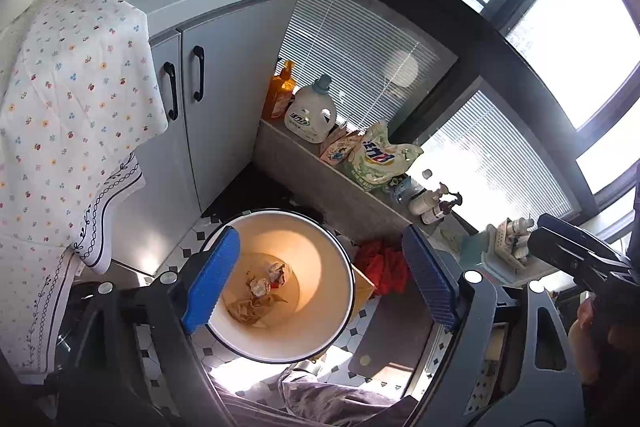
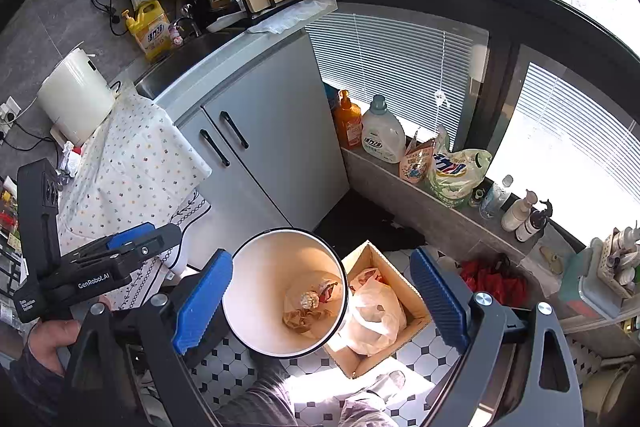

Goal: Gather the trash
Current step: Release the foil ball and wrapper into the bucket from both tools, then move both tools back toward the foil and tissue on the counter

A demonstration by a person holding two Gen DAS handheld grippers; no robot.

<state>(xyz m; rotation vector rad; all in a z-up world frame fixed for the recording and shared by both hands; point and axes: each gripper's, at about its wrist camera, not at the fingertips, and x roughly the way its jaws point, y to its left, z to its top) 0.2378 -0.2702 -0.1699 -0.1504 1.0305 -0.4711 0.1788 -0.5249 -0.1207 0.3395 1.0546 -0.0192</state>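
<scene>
Left wrist view, left to right: floral cloth (image 1: 76, 99) fills the left edge, cut off by the frame. Left gripper (image 1: 320, 287) jaws wide, nothing between the pads. Bin (image 1: 344, 307) at lower centre, its left rim hidden behind a blue pad; crumpled trash (image 1: 260, 291) lies at its bottom, pieces hard to tell apart. Red cloth (image 1: 384, 263) is partly hidden behind the right pad.

Right wrist view: right gripper (image 2: 324, 295) also wide and empty. Box (image 2: 416, 319) just right of the bin holds a white bag (image 2: 376, 311), contents unclear. Shoe (image 2: 392, 383) at the bottom, half in shade
</scene>
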